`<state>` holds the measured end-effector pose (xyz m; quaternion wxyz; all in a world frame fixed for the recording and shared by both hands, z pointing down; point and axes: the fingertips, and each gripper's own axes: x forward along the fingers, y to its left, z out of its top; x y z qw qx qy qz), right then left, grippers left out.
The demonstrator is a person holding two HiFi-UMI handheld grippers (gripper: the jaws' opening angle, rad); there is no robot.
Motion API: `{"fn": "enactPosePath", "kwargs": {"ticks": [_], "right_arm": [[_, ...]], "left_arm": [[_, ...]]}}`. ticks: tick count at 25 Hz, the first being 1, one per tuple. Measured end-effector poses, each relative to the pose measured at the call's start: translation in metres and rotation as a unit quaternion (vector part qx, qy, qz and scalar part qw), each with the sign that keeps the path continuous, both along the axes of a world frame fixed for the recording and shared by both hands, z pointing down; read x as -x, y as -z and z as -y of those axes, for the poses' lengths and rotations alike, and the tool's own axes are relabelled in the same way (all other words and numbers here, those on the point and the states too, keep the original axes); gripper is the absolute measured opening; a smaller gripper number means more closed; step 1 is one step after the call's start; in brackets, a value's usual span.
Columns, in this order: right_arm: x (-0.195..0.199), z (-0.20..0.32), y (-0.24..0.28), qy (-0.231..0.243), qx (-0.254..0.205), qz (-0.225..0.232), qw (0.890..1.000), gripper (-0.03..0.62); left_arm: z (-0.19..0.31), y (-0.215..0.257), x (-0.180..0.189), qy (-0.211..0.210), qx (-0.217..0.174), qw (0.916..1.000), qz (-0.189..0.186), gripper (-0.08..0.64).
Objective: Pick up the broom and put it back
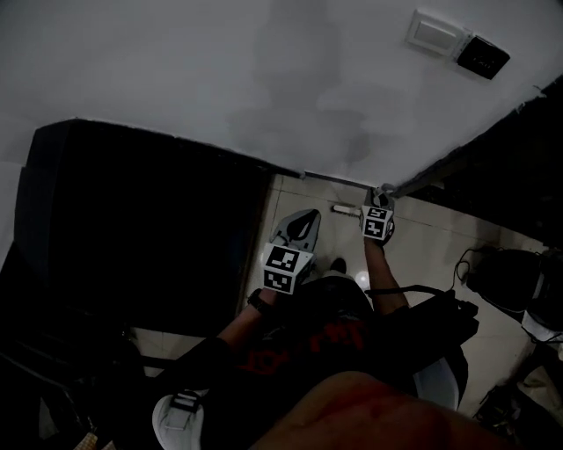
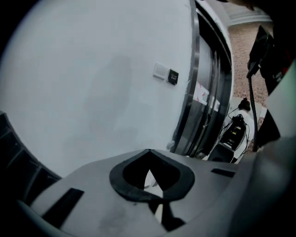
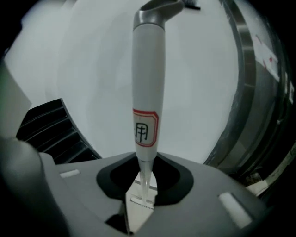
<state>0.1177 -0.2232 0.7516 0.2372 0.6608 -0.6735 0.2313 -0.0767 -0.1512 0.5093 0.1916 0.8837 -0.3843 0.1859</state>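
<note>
white wall [image 1: 220, 70]: filled the upper head view, plain and dim.
black ribbed unit [image 1: 132, 228]: stood against the wall at the left; what it was could not be made out.
tiled floor [image 1: 431, 255]: pale, showing between the unit and the dark door frame [image 1: 493, 141] at the right.
black equipment with cables [image 1: 506, 277]: sat on the floor at the far right.
left gripper [image 1: 299, 224]: held low over the floor beside the black unit, its marker cube [image 1: 286, 268] facing up; in the left gripper view its jaws [image 2: 149, 173] were drawn together with nothing between them.
right gripper [image 1: 380, 195]: held near the foot of the wall, just by the door frame; its jaws were narrowed onto the broom.
broom [image 3: 148, 83]: only the white handle showed, rising from between the right gripper's jaws [image 3: 143, 185] in front of the wall, with a grey cap [image 3: 155, 11] at the far end.
switch plate [image 1: 435, 33]: white, high on the wall.
dark socket [image 1: 482, 56]: just beside the switch plate.
red-framed label [image 3: 145, 127]: on the lower handle.
</note>
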Motion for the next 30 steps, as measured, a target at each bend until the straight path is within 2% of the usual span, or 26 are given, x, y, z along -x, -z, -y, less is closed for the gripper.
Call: {"fn": "enactPosePath", "kwargs": {"ticks": [2, 5, 7, 9, 12, 14, 17, 19, 23, 26, 30], "right_arm": [[0.006, -0.024, 0.040, -0.013, -0.024, 0.010, 1.000, 0.088], [0.015, -0.043, 0.097, -0.022, -0.057, 0.032, 0.998, 0.089], [0.015, -0.043, 0.139, -0.015, -0.083, 0.028, 0.996, 0.089], [0.009, -0.053, 0.170, -0.024, -0.100, 0.035, 0.994, 0.089], [0.006, -0.069, 0.206, -0.022, -0.123, 0.040, 0.991, 0.089], [0.012, -0.076, 0.230, -0.013, -0.145, 0.037, 0.989, 0.089], [0.011, -0.088, 0.263, -0.021, -0.187, 0.039, 0.981, 0.090], [0.016, -0.100, 0.276, -0.013, -0.199, 0.046, 0.979, 0.089], [0.019, -0.120, 0.290, 0.010, -0.210, 0.046, 0.977, 0.089], [0.019, -0.137, 0.301, 0.014, -0.214, 0.055, 0.975, 0.091], [0.008, -0.154, 0.308, -0.003, -0.220, 0.054, 0.974, 0.091]], "left_arm": [[0.008, 0.022, -0.010, -0.023, -0.030, 0.9989, -0.027, 0.005], [0.013, 0.037, -0.021, -0.059, -0.055, 0.9949, -0.061, 0.005], [0.015, 0.043, -0.025, -0.052, -0.065, 0.9924, -0.091, 0.005], [0.009, 0.040, -0.031, -0.046, -0.052, 0.9906, -0.118, 0.005], [0.005, 0.032, -0.044, -0.058, -0.030, 0.9898, -0.126, 0.005], [0.012, 0.040, -0.042, -0.061, -0.035, 0.9888, -0.132, 0.005], [0.019, 0.063, -0.049, -0.090, -0.064, 0.9812, -0.158, 0.005], [0.013, 0.078, -0.052, -0.098, -0.095, 0.9762, -0.169, 0.005], [-0.001, 0.100, -0.072, -0.110, -0.141, 0.9696, -0.167, 0.005], [-0.005, 0.091, -0.080, -0.108, -0.139, 0.9742, -0.142, 0.005], [-0.001, 0.075, -0.077, -0.091, -0.120, 0.9819, -0.116, 0.005]]}}
